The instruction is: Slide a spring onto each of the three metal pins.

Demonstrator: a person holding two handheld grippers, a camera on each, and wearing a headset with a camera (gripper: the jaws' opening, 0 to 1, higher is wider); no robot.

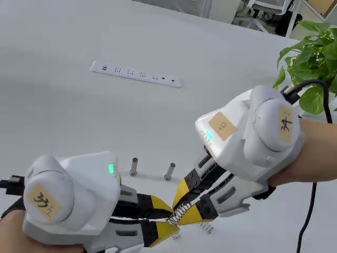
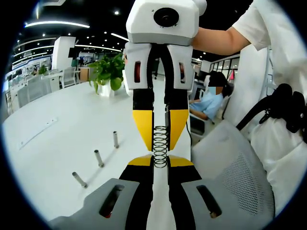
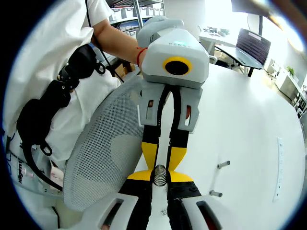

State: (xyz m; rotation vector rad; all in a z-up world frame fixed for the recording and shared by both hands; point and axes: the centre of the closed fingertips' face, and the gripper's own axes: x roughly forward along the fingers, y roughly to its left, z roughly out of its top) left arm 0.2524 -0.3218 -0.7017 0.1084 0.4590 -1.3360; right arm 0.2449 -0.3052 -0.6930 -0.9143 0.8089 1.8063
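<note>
White surface point(image 1: 63, 116). Left claw point(image 2: 160, 162), right claw point(image 3: 159, 178) each pinched spring point(image 2: 160, 140) end; pins point(image 2: 98, 157) near spring. Uneven pull could kink spring or fling it away.

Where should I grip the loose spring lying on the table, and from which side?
Probably its middle coils, from above: the loose spring lies on its side on the table, so jaws closing across its width should hold it level.
</note>
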